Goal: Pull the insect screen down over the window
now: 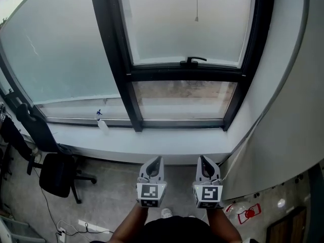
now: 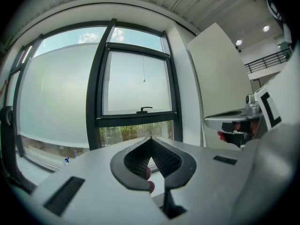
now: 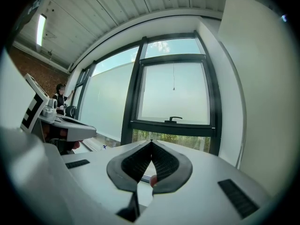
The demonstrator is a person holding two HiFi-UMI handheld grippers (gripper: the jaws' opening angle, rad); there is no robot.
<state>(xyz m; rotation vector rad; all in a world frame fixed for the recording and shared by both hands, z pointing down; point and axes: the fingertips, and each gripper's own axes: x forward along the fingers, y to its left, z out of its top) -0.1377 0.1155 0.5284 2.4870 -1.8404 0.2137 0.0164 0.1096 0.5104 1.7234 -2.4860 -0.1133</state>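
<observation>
Left gripper (image 1: 157, 159) and right gripper (image 1: 203, 158): jaws pressed together, nothing held. Insect screen likely light, flimsy; take pull cord (image 1: 196, 6) hanging before window (image 1: 167, 29).

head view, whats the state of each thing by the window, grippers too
left hand-held gripper: shut, empty
right hand-held gripper: shut, empty
pull cord: hanging free, untouched
window handle: lying level
spray bottle: standing on the sill
</observation>
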